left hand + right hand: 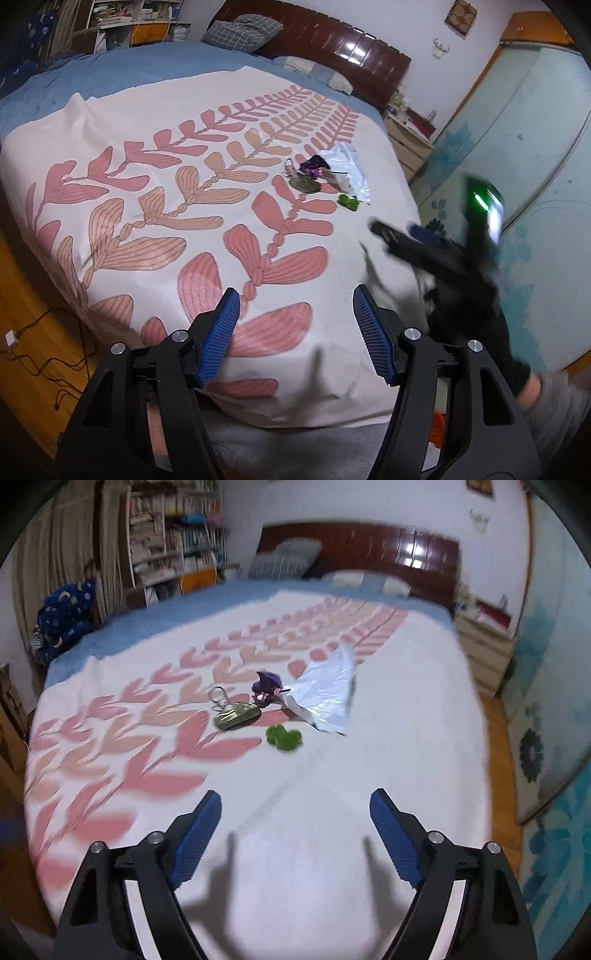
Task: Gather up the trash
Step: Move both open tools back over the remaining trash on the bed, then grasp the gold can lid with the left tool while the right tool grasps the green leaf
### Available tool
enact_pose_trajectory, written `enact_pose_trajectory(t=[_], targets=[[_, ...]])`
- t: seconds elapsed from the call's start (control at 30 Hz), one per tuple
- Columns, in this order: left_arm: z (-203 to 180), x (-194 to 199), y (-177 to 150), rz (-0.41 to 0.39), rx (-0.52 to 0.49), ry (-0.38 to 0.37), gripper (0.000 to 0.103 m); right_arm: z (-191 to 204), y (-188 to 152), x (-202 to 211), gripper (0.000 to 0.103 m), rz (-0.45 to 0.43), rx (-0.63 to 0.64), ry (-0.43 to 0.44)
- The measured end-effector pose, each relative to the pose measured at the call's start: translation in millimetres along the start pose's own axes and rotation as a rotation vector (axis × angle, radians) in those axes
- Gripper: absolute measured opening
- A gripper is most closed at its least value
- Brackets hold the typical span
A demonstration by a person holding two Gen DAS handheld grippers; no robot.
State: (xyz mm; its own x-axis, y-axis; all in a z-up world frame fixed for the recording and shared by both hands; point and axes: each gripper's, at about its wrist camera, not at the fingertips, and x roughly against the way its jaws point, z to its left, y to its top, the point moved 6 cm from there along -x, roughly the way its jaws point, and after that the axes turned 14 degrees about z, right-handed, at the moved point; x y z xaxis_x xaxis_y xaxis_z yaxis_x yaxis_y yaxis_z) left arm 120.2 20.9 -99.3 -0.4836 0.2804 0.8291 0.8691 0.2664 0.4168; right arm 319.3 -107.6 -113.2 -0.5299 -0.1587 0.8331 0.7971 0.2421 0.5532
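the trash lay in a small group on the leaf-patterned sheet (332,794) of the bed, toward the side with the wardrobe. the biggest piece was a clear plastic bag (327,698) (347,166); in the right wrist view its long axis ran from a narrow end near the purple wrapper (267,690) (313,165) out to a wide, fanned end that pointed up and right, toward the headboard (369,550). the purple wrapper touched the bag's narrow end. just in front of it lay an olive-green flat piece (236,716) (304,182), with its long axis almost across the picture, slightly raised at the right. a thin ring-like thing (218,696) was beside its left end. the green crumpled piece (284,736) (348,201) sat a little apart, nearer to the camera.

the right gripper (295,830) (397,234) was well apart from the trash, its jaws wide with nothing between them; in the left wrist view it was blurred. the left gripper (295,332) was over the near edge of the sheet, also open wide and empty.
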Motion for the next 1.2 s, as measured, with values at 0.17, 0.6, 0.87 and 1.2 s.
enact_pose_trajectory(t=[0.17,0.6,0.87,1.2], targets=[[6.2,-16.7,17.5,0.024,0.008,0.011,0.068,22.9,41.0,-49.1,0.078,0.051,0.05,-0.001],[-21.2,-86.2,108.0,0.037,-0.116,0.001,0.075,-20.4,34.7,-74.0,0.028,0.064,-0.152,0.177],[-16.3,-139.5,159.6,0.066,-0.064,-0.071,0.078,-39.8,24.3,-47.8,0.028,-0.053,-0.246,0.209],[-32.4,-193.5,169.6,0.196,-0.11,0.063,0.084,-47.2,23.1,-62.1,0.028,-0.012,-0.283,0.295]])
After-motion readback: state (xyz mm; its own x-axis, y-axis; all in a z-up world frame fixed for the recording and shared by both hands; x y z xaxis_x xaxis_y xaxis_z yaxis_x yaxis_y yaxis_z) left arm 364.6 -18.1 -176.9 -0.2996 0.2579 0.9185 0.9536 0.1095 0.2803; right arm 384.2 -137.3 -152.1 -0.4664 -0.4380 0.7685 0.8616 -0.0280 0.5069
